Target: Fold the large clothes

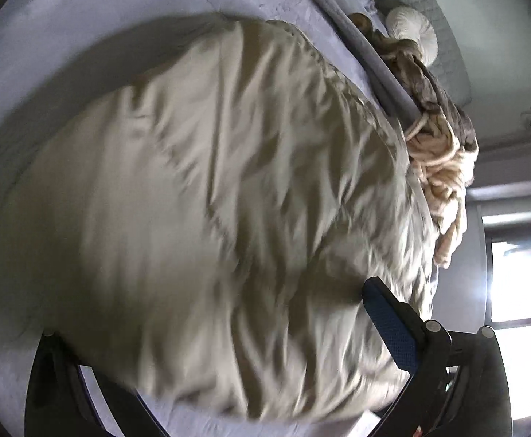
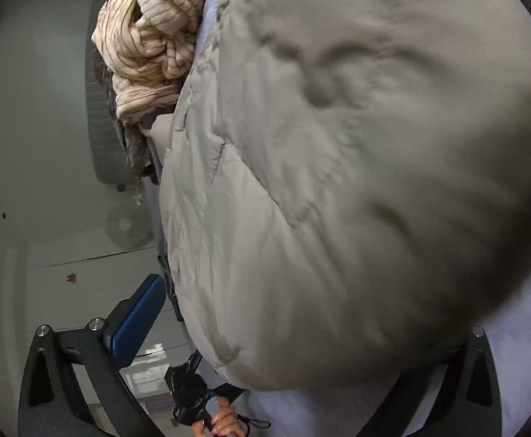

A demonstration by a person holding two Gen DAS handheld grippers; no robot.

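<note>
The grey-beige padded coat lies bulked up on the pale lilac bed sheet, filling the space straight ahead of both tongs and spilling between their fingers. The left gripper stands wide, its blue-padded finger clear of the cloth on one side while the other finger is buried under the coat, so nothing is pinched. The right gripper is likewise wide, its one visible blue pad out beside the coat's edge and the far finger hidden behind the bulge. Motion blur makes it hard to say whether the coat is settled flat or resting in a loose mound. The main risk is that such puffy fill springs a fold back open or slides off line once let go. Beyond the coat's far edge from the tongs sits a striped cream garment heaped on darker cloth; a careless sweep could drag it in. Below the right tongs, a hand holding the other tool is close enough to collide.
</note>
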